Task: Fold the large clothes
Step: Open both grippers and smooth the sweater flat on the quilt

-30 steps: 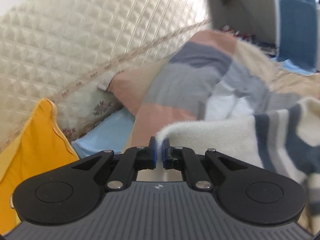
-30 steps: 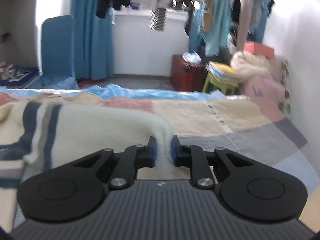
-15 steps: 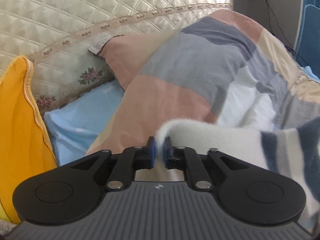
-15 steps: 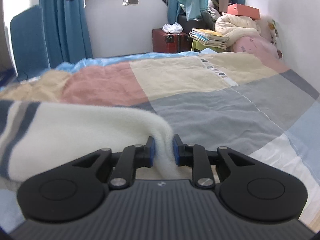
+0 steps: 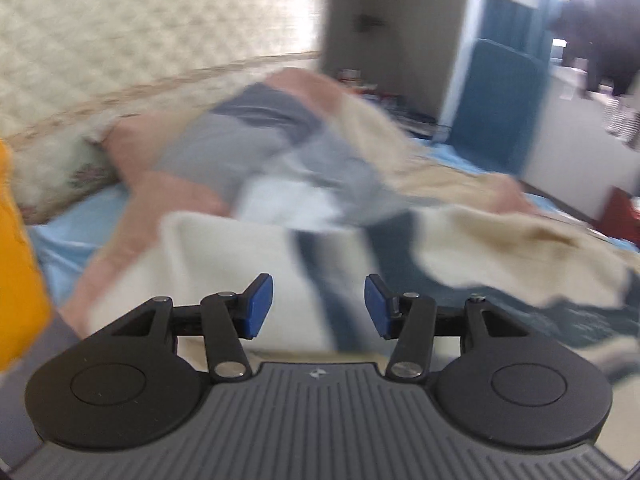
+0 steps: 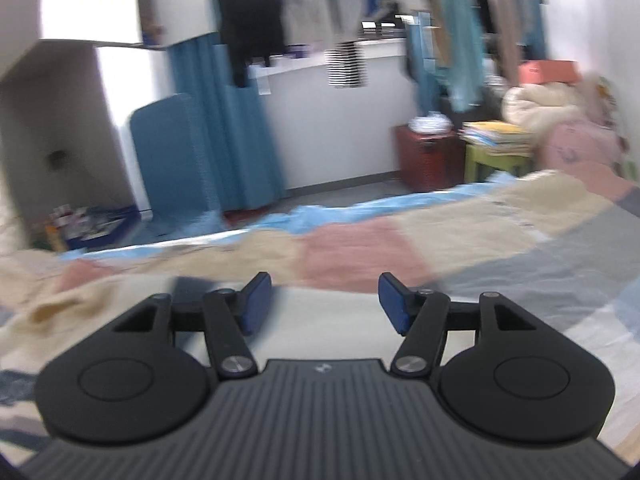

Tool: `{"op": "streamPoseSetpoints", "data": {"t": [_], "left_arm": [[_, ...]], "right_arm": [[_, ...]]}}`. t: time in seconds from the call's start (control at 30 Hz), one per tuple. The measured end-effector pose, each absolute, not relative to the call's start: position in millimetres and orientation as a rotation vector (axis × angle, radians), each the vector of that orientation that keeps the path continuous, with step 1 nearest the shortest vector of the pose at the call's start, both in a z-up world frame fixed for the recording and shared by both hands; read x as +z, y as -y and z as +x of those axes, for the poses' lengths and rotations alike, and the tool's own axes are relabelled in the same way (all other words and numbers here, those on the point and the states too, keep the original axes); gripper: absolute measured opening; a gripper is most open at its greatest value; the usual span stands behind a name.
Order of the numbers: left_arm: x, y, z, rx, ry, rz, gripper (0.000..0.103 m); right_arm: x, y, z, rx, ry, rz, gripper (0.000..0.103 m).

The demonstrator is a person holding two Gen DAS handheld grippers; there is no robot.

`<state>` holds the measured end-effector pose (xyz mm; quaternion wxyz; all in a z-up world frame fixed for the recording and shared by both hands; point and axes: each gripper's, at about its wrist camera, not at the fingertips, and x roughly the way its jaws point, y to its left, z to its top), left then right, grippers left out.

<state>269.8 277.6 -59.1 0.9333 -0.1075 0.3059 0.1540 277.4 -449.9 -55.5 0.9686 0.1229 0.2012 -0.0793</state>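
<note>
A cream fleece garment with dark blue and grey stripes (image 5: pixel 224 264) lies on the patchwork bedspread (image 5: pixel 240 148). My left gripper (image 5: pixel 318 306) is open and empty just above the garment's near edge. In the right wrist view the garment (image 6: pixel 80 320) spreads to the left and under my right gripper (image 6: pixel 324 304), which is open and empty too. Both views are blurred by motion.
A quilted headboard (image 5: pixel 120 32) and a yellow pillow (image 5: pixel 16 260) stand at the left. A blue chair (image 6: pixel 176 152), a red box (image 6: pixel 428 156), a green stool with books (image 6: pixel 496 152) and hanging clothes (image 6: pixel 256 12) lie beyond the bed.
Both grippers have opened and let go of the garment's edge. The garment has dropped onto the bed, and both grippers are moving.
</note>
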Motion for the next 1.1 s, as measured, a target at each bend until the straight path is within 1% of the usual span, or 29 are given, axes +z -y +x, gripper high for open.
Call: {"op": "streamPoseSetpoints", "data": {"t": [0.13, 0.23, 0.37, 0.47, 0.57, 0.7, 0.77, 0.87, 0.97, 1.0, 1.03, 1.1], "left_arm": [[-64.1, -220.1, 255.2, 0.188, -0.611, -0.254, 0.057], [-84.8, -183.3, 248.3, 0.089, -0.642, -0.276, 0.057], [-118.6, -157.5, 235.0, 0.017, -0.693, -0.276, 0.057], [-137.8, -157.9, 235.3, -0.012, -0.724, -0.293, 0.057], [-152.6, -168.2, 242.5, -0.012, -0.737, -0.365, 0.057], [-166.0, -192.7, 249.1, 0.023, -0.717, -0.455, 0.057], [-172.2, -199.9, 256.0, 0.025, -0.728, -0.490, 0.056], [-174.7, -202.4, 261.9, 0.017, -0.707, -0.469, 0.056], [-180.7, -206.4, 269.4, 0.010, -0.687, -0.480, 0.056], [-183.4, -208.7, 271.4, 0.000, -0.684, -0.495, 0.056], [-187.3, -211.5, 274.4, -0.009, -0.687, -0.507, 0.056], [-194.9, -214.0, 280.9, -0.022, -0.685, -0.506, 0.056]], "right_arm": [[-37.4, 377.3, 274.6, -0.013, -0.424, 0.222, 0.062], [-34.4, 320.9, 281.3, 0.091, -0.451, 0.208, 0.062], [-40.2, 239.3, 295.7, 0.224, -0.501, 0.142, 0.062], [-55.6, 186.5, 315.5, 0.311, -0.560, 0.123, 0.062], [-77.6, 141.6, 346.9, 0.330, -0.601, 0.040, 0.062], [-110.5, 102.9, 388.5, 0.358, -0.653, 0.076, 0.060], [-125.7, 85.5, 407.4, 0.354, -0.652, 0.056, 0.060], [-142.2, 66.7, 434.7, 0.342, -0.618, 0.040, 0.060], [-154.9, 52.5, 463.7, 0.313, -0.610, 0.018, 0.048], [-159.9, 46.6, 474.6, 0.305, -0.614, 0.003, 0.043], [-163.7, 41.3, 484.5, 0.296, -0.619, -0.011, 0.040], [-172.6, 32.7, 506.5, 0.267, -0.629, -0.017, 0.040]]}}
